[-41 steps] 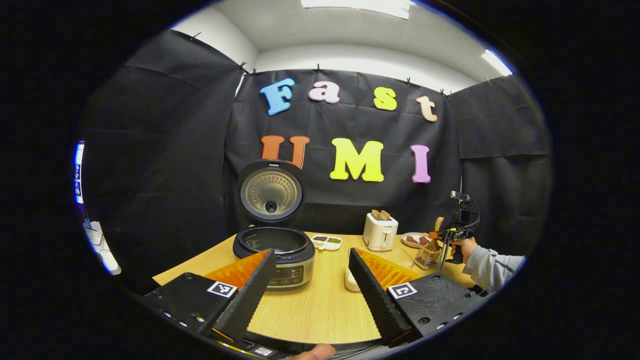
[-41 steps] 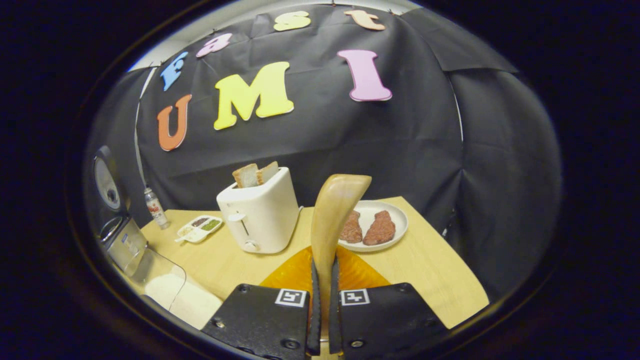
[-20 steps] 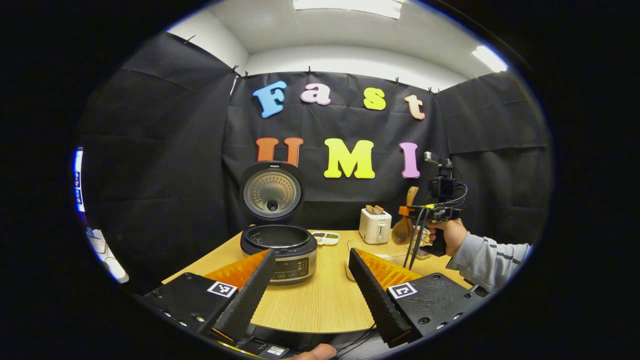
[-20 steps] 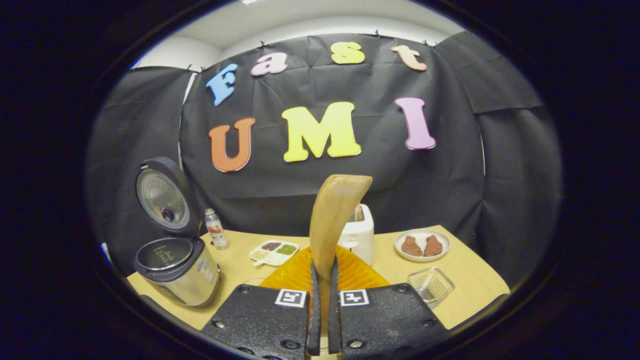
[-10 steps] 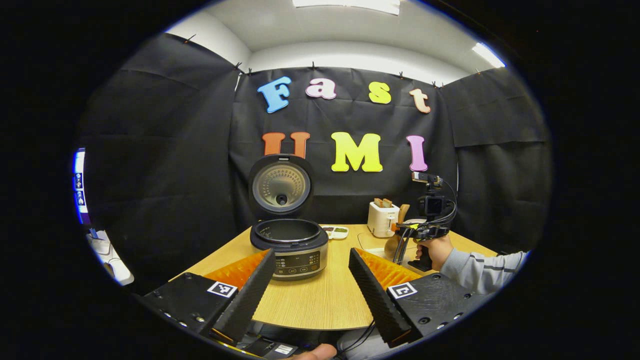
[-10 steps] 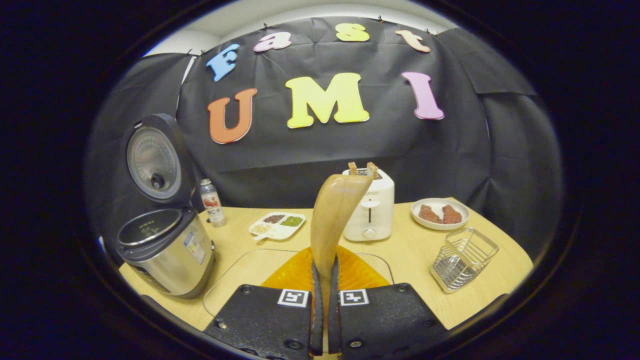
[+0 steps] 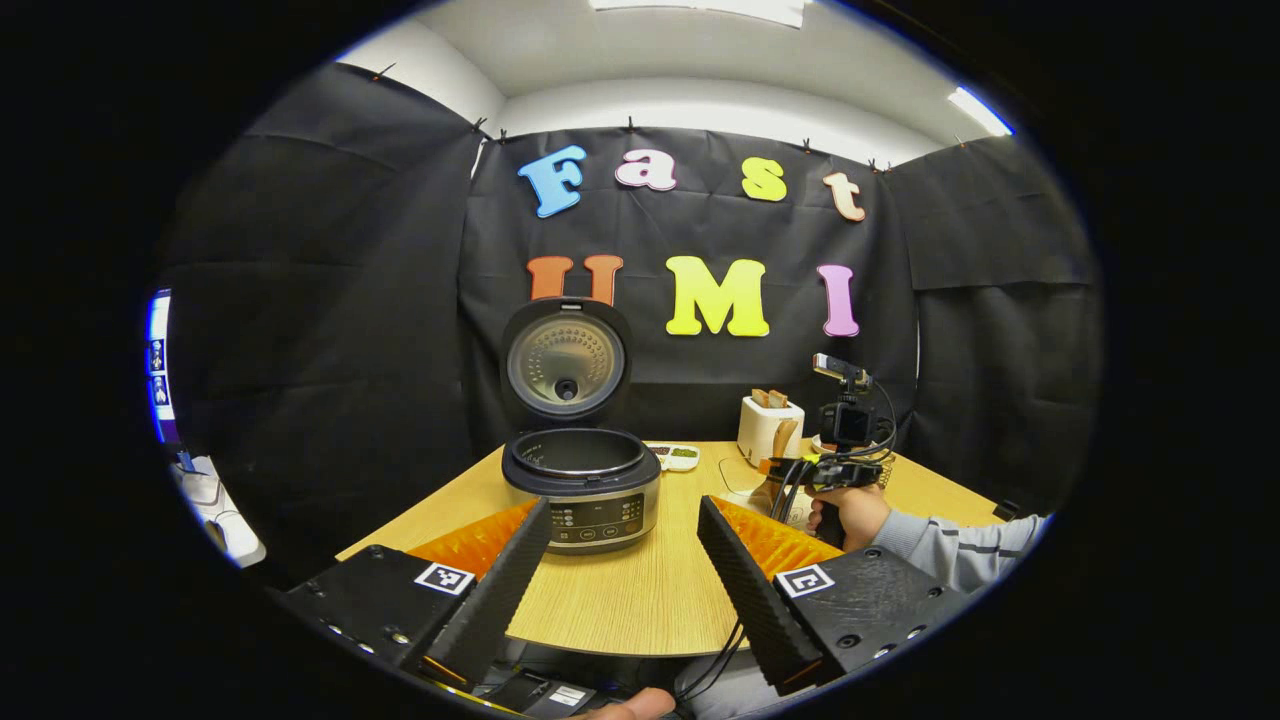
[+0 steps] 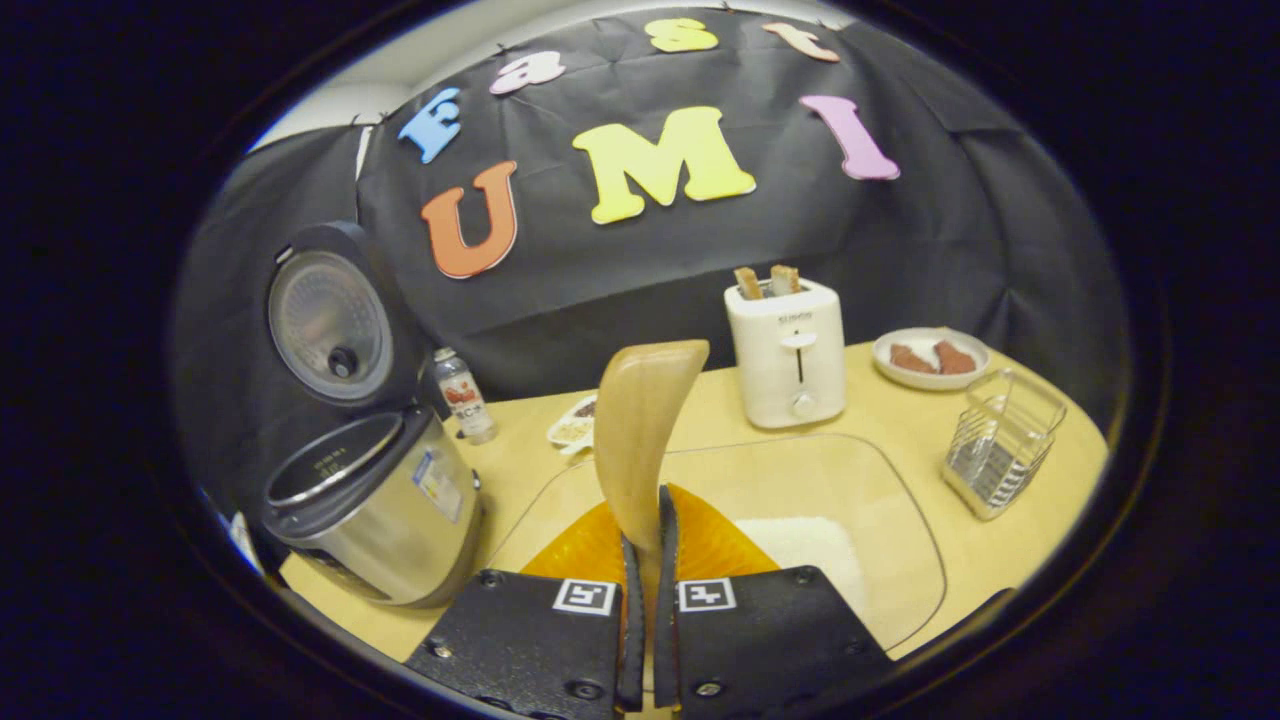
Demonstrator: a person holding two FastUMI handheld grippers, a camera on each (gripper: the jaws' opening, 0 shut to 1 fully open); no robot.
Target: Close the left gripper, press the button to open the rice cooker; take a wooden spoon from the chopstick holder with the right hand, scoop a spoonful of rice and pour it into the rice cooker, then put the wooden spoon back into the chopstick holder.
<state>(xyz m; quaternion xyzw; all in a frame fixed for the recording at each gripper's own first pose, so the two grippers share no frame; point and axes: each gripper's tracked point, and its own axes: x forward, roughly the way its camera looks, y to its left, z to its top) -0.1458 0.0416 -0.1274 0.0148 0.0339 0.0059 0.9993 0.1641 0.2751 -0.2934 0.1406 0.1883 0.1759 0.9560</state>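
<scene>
The rice cooker (image 7: 582,490) stands with its lid (image 7: 565,358) up and its pot showing. My left gripper (image 7: 625,570) hangs open in front of it, a short way back, with nothing between its fingers. My right gripper (image 8: 645,600) is shut on the handle of the wooden spoon (image 8: 640,440), whose bowl points up and away. Just beyond and below it lies a glass dish (image 8: 900,500) holding white rice (image 8: 800,545). The wire chopstick holder (image 8: 1000,440) stands at the right. In the left gripper view the right gripper (image 7: 800,470) is held by a hand (image 7: 845,508) right of the cooker.
A white toaster (image 8: 790,350) with bread stands behind the dish, and a plate (image 8: 930,375) of meat sits at the back right. A small bottle (image 8: 462,395) and a condiment tray (image 8: 575,428) are beside the cooker (image 8: 370,500). The table's front edge is near my left gripper.
My right gripper carried the spoon up from the chopstick holder, then left and down to the rice dish. My left gripper drew back a little from the cooker and stayed open.
</scene>
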